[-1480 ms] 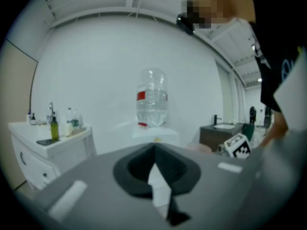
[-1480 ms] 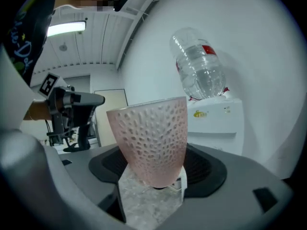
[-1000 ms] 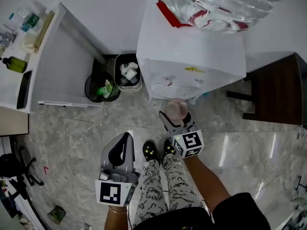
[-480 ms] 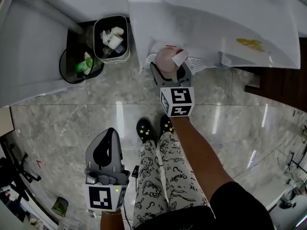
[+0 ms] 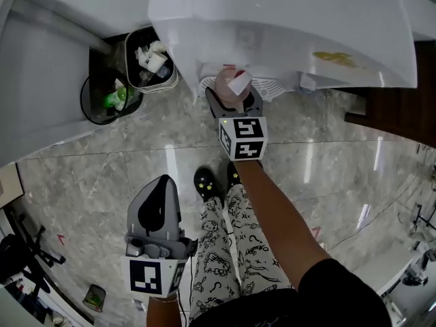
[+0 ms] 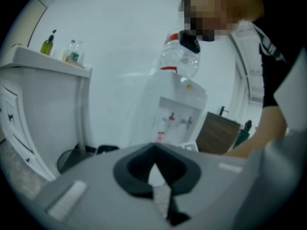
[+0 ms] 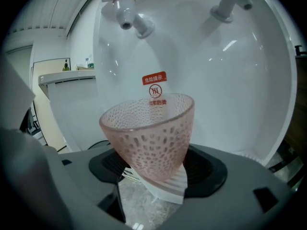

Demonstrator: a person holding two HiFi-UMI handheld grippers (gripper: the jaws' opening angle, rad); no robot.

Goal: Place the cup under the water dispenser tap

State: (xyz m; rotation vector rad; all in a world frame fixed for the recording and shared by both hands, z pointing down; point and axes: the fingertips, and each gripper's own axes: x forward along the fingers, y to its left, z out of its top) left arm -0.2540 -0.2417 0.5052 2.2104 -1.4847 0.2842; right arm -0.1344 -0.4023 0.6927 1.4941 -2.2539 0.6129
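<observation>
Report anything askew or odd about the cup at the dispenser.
The pink cup sits tilted in the right gripper, its rim slanting rather than level. A white ribbed piece sticks out at its base. The red-capped tap is above it and off to one side. No spill shows.

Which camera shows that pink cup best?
The right gripper view: the pink cup sits large and centred, held by the right gripper. The head view shows only its top; the left gripper view, a distant speck at most.
</observation>
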